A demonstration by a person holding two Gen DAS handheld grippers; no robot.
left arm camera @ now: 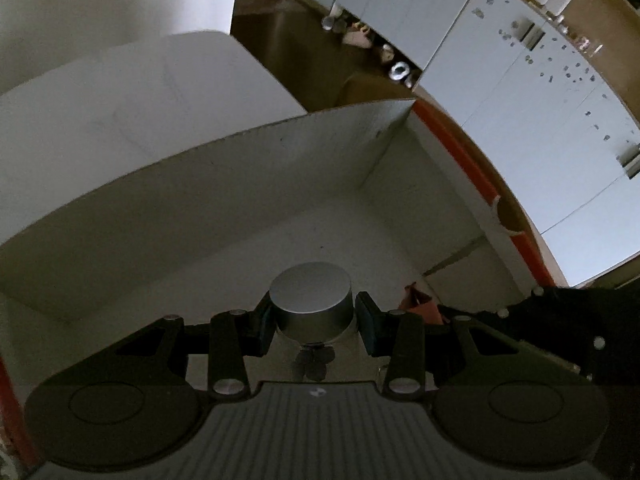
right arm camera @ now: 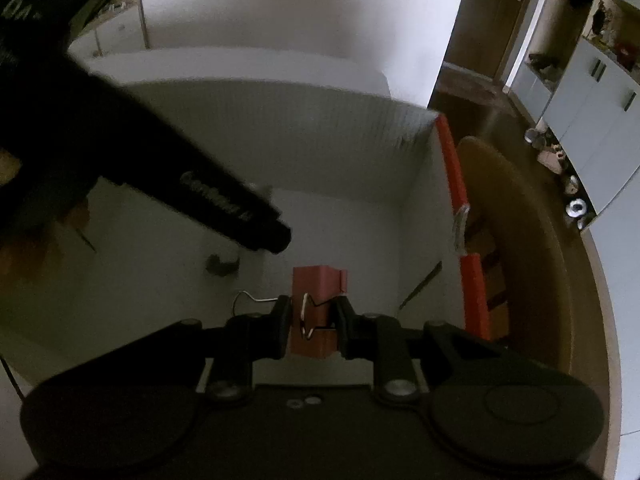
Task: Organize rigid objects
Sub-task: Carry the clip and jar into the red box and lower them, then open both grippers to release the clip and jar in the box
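A white cardboard box (left arm camera: pixel 248 184) with an orange outer edge (left arm camera: pixel 472 168) stands open under both tongs, its walls rising ahead of them and its floor below. It rests on a round wooden table (right arm camera: pixel 532 240), seen to the right of the right tongs. The left tongs (left arm camera: pixel 315 320) are clenched on a silver metal cylinder (left arm camera: pixel 312 296), which stands upright between the pads above the box floor. The right tongs (right arm camera: pixel 311 328) are clenched on a red binder clip (right arm camera: pixel 318 280), gripping its wire handles, with the red body pointing forward over the box floor. A small dark object (right arm camera: pixel 222 264) lies on the floor ahead and to the left of the right tongs
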